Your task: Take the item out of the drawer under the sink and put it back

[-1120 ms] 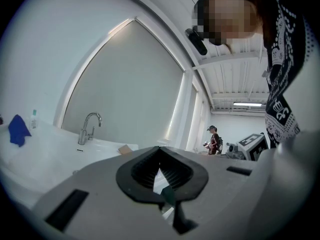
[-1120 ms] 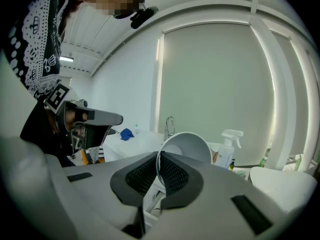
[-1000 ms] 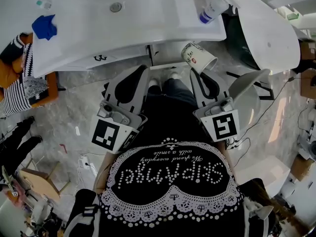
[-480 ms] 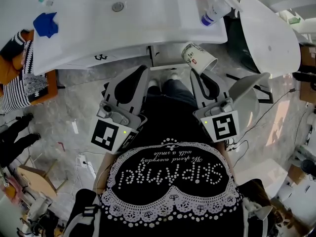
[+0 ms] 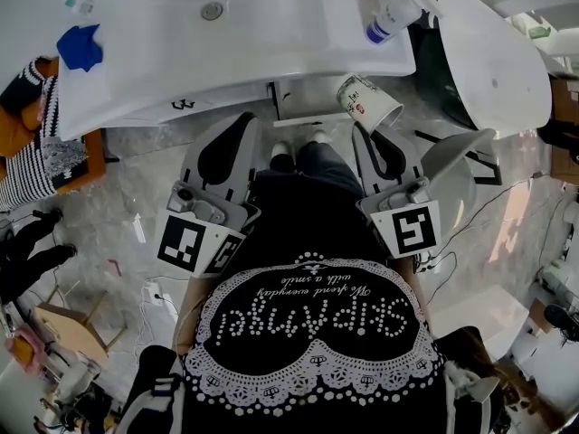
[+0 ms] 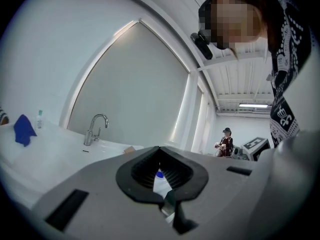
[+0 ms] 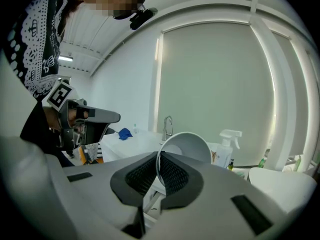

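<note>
Right tongs [image 5: 365, 132] are clamping the paper cup [image 5: 366, 103] by its rim, one jaw inside the wall and one outside. The cup is hanging tilted just past the tips, its mouth facing back toward the tongs. Left tongs [image 5: 246, 120] are pressing jaws together with nothing between them, sitting alongside the right tongs and apart from the cup. The white drawer [image 5: 308, 98] under the sink [image 5: 181, 52] is lying ahead, between the two pairs of tips. A spray bottle [image 5: 387, 16] is standing beyond the cup.

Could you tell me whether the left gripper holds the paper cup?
No, the right gripper pinches the paper cup by its rim.
</note>
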`<state>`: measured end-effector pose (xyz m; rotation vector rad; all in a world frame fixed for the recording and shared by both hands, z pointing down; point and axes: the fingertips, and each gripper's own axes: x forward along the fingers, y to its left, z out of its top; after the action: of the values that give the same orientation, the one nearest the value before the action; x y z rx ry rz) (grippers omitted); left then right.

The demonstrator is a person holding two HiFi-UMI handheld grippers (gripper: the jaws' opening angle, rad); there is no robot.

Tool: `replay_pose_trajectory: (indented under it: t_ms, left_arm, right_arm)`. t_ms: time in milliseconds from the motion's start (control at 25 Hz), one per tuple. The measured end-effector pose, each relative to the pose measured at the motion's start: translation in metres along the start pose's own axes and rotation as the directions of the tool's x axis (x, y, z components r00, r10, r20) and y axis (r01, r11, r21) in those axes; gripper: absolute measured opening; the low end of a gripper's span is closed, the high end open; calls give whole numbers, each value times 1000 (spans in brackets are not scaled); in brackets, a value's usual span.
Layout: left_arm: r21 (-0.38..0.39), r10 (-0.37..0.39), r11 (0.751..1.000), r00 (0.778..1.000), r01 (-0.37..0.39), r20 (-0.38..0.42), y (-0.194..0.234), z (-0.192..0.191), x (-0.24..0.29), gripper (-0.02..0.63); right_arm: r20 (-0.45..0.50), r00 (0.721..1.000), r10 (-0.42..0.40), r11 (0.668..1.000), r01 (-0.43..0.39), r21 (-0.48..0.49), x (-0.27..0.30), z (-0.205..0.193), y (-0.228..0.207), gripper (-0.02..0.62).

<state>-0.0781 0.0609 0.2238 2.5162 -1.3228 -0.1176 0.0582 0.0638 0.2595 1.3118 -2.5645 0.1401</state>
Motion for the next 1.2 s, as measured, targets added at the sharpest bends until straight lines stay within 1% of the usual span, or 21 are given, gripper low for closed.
replay_pose_trajectory:
  t_ms: [160,320,440,600,680,800,920,1080,1200]
  left_arm:
    - [14,35,999,999,-35,-3,14,5,-6,5]
    - [21,104,994,995,-104,7,35,12,-18,5]
    - [35,155,987,988,-156,30,54,22,-29,5]
    - [48,222,974,975,-223,29,71,24,-34,5]
    - [54,237,970,971,-238,34,73,24,-39,5]
    - [70,223,972,974,-226,45,69,25,-46,5]
    - [83,217,972,975,-221,51,62,24,-50,5]
    - [115,273,954,961,-276,44,58,24,-44,5]
    - [113,316,941,947,-320,55,61,29,-44,5]
  right_arm:
    - [-20,1000,-9,998,8,-56,2,-2,-6,26]
    - [-40,999,-6,988,-1,-157,8,-2,-8,26]
    - [-68,998,8,971,-24,-237,17,-2,-6,26]
    - [-143,989,42,941,-88,-327,27,-15,-12,26]
    - [-176,983,54,926,-116,-361,29,-22,-12,26]
    - [-207,976,67,909,-145,-391,32,-28,-12,26]
    - [-226,971,85,900,-171,-400,34,-33,-15,26]
    - [-246,963,113,893,-207,-400,35,-39,-32,26]
    - [-254,957,137,886,-234,-401,38,-40,-36,26]
